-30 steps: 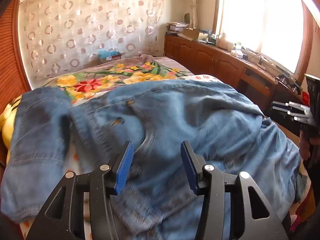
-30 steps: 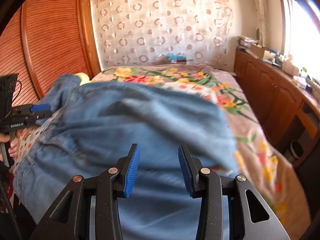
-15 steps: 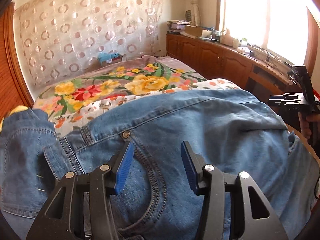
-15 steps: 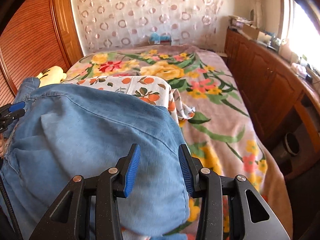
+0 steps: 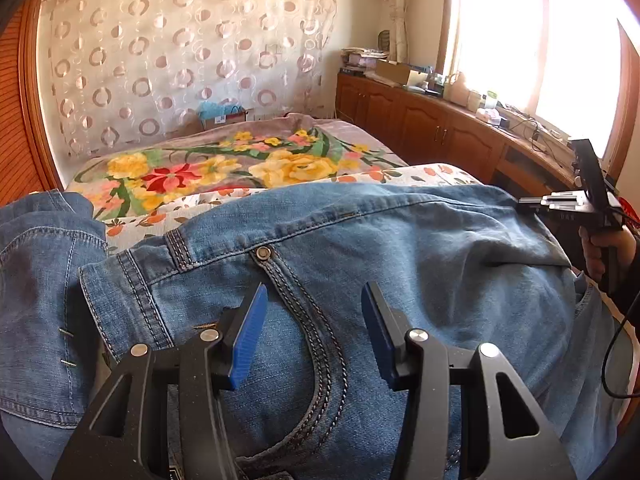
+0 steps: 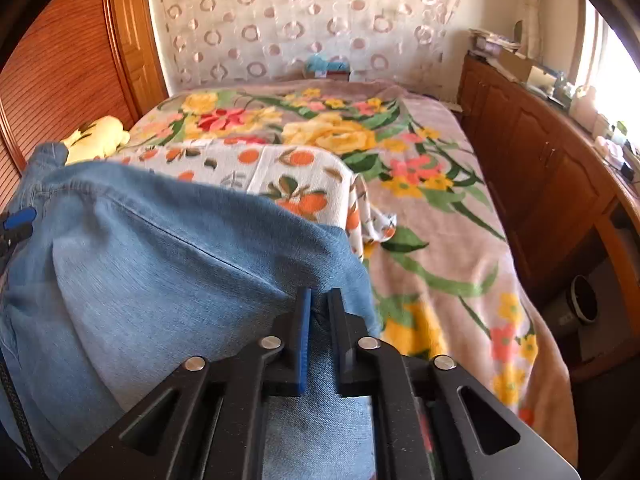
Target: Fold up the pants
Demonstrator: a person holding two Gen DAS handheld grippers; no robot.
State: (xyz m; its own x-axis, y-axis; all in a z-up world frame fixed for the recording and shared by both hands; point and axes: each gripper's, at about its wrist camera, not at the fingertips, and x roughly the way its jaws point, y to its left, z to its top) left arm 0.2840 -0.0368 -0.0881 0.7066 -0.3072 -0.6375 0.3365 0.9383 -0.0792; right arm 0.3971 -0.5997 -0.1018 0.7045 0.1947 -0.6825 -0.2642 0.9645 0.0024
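The jeans lie spread across the near end of the bed, waistband and pocket end toward the bed's left side, the plain leg cloth running across to the right side, so their long axis goes crosswise to both tools. A rivet and a curved, double-stitched pocket seam sit directly ahead of the left tool, whose blue pads stand half apart above the denim with nothing pinched between them. The right tool has just been closing, and its pads now meet on a ridge of denim at the jeans' right-hand edge, near the right side of the bed; in the left wrist view the same tool appears at the far right, its tips at the cloth's top edge, held by a hand.

The coming fold, as I judge it, turns on this: the right tool holds the free end, the left waits over the pocket end, so that end would travel leftward along the long axis.

The denim is mid-blue, heavy and faded, with tan stitching and soft rumples. Beneath it lies a white cloth printed with oranges, and under that a mauve blanket with big yellow and red flowers. Wooden cabinets line the right wall; a circle-patterned curtain hangs behind the bed.
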